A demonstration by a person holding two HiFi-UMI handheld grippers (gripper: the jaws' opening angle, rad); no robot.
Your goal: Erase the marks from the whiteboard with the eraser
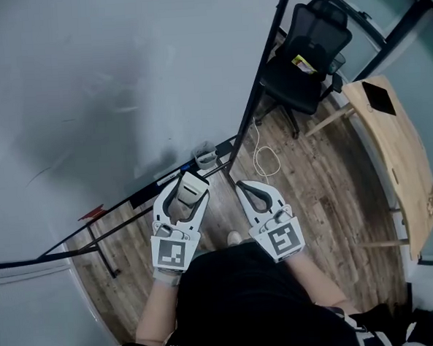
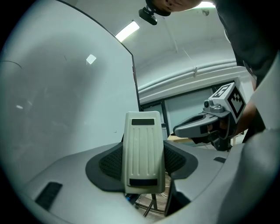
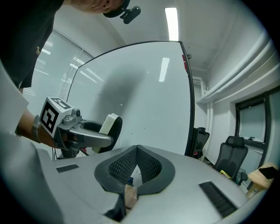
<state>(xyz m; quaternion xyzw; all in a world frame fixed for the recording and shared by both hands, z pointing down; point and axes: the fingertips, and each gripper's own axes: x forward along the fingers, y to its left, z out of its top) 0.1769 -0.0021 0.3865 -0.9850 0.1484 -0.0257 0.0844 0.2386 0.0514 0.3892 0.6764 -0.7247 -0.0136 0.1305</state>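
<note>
1. Wood-plank flooring (image 1: 327,191) runs beneath a glossy whiteboard (image 1: 86,74) that carries a faint grey smudge. A black mesh office chair (image 1: 308,50) and a pale wooden table (image 1: 401,143) stand at right.
2. Left gripper (image 1: 183,200) clamps its dimpled black pads (image 2: 111,164) on a ribbed, rectangular beige eraser (image 2: 143,153), held near the board's lower edge.
3. Right gripper (image 3: 137,148), beside the left, has its textured jaws pressed together with nothing between them.

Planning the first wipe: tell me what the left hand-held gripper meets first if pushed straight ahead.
Most likely the whiteboard, near its right edge; the eraser held in the left hand-held gripper would touch first. Depth is unclear.
</note>
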